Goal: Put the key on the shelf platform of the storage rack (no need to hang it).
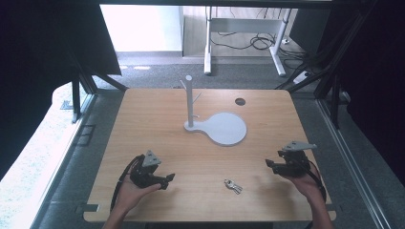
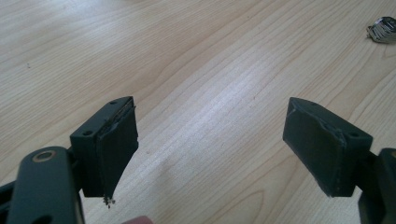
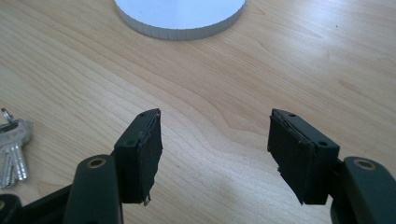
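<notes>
A small bunch of silver keys [image 1: 233, 186] lies on the wooden table [image 1: 157, 119] near its front edge, between the two hands. My left gripper [image 1: 168, 179] rests low at the front left and points right toward the keys, its jaws open over bare wood. In the left gripper view the gripper [image 2: 210, 140] holds nothing, and the keys [image 2: 383, 29] lie far off at the top right. My right gripper [image 1: 270, 164] at the front right points left. In the right gripper view the gripper [image 3: 215, 144] stands open and empty, with the keys [image 3: 11, 149] off to its left.
A white stand [image 1: 189, 102] with a post and side pegs rises from a round white base [image 1: 224, 128] at the table's middle; that base [image 3: 180, 16] lies ahead of the right jaws. A cable hole [image 1: 240, 101] sits at the back. Dark frame posts flank the table.
</notes>
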Motion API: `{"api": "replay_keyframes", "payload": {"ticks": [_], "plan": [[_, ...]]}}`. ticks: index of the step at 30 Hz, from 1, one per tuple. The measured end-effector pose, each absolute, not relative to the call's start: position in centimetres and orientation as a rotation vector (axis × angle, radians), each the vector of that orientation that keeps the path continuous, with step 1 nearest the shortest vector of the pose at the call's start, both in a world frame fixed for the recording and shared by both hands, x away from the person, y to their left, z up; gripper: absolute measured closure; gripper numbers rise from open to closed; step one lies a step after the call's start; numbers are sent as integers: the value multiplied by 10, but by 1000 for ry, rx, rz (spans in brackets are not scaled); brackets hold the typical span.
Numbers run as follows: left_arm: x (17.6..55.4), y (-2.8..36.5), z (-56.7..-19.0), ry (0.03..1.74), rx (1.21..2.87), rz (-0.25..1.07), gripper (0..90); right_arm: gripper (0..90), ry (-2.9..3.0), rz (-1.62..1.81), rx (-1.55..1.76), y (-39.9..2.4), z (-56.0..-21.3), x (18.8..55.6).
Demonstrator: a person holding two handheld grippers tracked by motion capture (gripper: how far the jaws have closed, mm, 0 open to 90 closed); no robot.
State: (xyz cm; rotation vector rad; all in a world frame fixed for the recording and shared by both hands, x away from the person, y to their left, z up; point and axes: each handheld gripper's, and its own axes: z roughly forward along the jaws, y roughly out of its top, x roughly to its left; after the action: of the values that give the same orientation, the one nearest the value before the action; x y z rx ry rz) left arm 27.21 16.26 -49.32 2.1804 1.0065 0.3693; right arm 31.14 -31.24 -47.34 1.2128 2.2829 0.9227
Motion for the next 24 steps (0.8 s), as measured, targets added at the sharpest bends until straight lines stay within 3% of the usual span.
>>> {"api": "replay_keyframes", "payload": {"ticks": [24], "plan": [[272, 155, -500, 983, 2227, 337, 187, 442, 2543, 714, 1108, -260, -423, 322]]}}
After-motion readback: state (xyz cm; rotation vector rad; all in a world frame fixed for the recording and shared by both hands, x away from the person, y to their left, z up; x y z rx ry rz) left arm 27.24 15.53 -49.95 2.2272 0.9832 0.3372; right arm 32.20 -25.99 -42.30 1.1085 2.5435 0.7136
